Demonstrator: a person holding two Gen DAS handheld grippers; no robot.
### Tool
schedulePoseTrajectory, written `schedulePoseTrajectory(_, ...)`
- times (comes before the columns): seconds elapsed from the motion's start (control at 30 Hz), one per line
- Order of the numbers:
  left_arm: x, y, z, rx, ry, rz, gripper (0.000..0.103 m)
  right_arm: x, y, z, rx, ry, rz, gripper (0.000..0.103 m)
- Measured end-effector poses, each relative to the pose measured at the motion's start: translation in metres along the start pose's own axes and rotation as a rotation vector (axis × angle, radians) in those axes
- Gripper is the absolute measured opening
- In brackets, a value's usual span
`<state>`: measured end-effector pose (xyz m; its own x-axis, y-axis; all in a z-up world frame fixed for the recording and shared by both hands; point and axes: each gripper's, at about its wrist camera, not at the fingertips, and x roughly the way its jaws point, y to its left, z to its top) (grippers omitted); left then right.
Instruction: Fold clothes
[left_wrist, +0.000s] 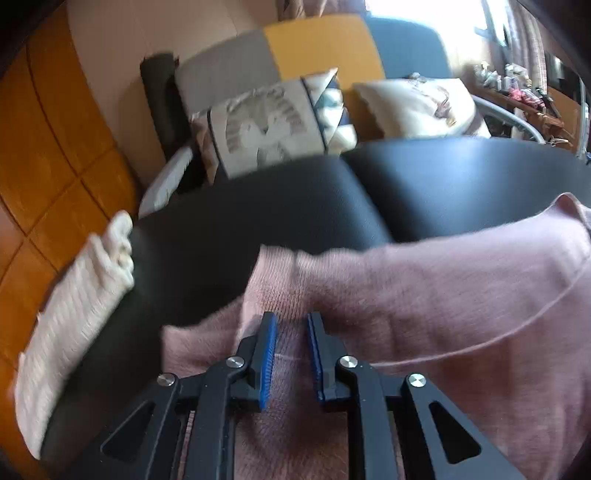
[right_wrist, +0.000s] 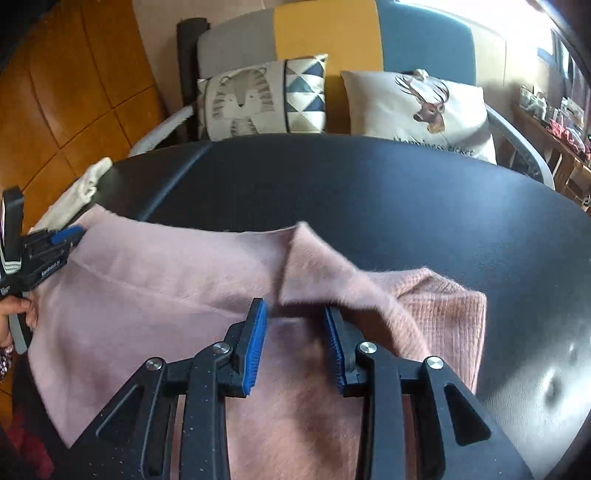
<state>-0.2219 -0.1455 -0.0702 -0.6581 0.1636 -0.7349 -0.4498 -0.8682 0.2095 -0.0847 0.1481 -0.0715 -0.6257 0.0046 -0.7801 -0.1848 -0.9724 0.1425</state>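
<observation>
- The pink knitted sweater (right_wrist: 155, 288) lies spread on the black desk (right_wrist: 406, 206), covering the desk's near part, with its fuzzy fabric running under both grippers.
- Left gripper (left_wrist: 291, 332): its blue-padded jaws stand a little apart with a ridge of the sweater between them; whether the pads really press on the cloth I cannot tell, and this view is blurred.
- Right gripper (right_wrist: 295, 325): jaws stand partly spread, with sweater fabric rising between them just below a turned-over flap; a firm pinch cannot be made out.
- Seen from the right wrist, the left gripper sits at the sweater's left edge, with a person's hand (right_wrist: 16, 308) on its handle.
- A ribbed part of the sweater (right_wrist: 450, 314) lies at the sweater's right end, on the desk.
- A cream knitted garment (left_wrist: 77, 310) hangs over the desk's left edge, left of the sweater.
- Beyond the sweater, past the desk's far edge, stands a sofa (right_wrist: 325, 33) with a tiger cushion (right_wrist: 240, 99) and a deer cushion (right_wrist: 417, 107).
</observation>
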Motion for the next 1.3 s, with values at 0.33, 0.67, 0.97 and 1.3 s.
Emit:
schedulePoseTrajectory(0.33, 0.003, 0.0, -0.007, -0.008, -0.015, 0.008, 0.02, 0.008, -0.056, 0.013, 0.182, -0.035, -0.105, 0.033)
schedulePoseTrajectory(0.67, 0.003, -0.004, -0.007, 0.013, -0.017, 0.037, 0.02, 0.013, 0.026, -0.025, -0.059, -0.047, -0.105, 0.033)
schedulePoseTrajectory(0.97, 0.006, 0.018, -0.007, -0.076, 0.002, -0.054, 0.024, 0.041, 0.029, -0.042, -0.07, -0.053, -0.187, 0.041)
schedulePoseTrajectory(1.3, 0.016, 0.058, -0.017, -0.219, 0.041, 0.0, 0.025, 0.041, 0.024, -0.045, -0.057, -0.062, -0.182, 0.043)
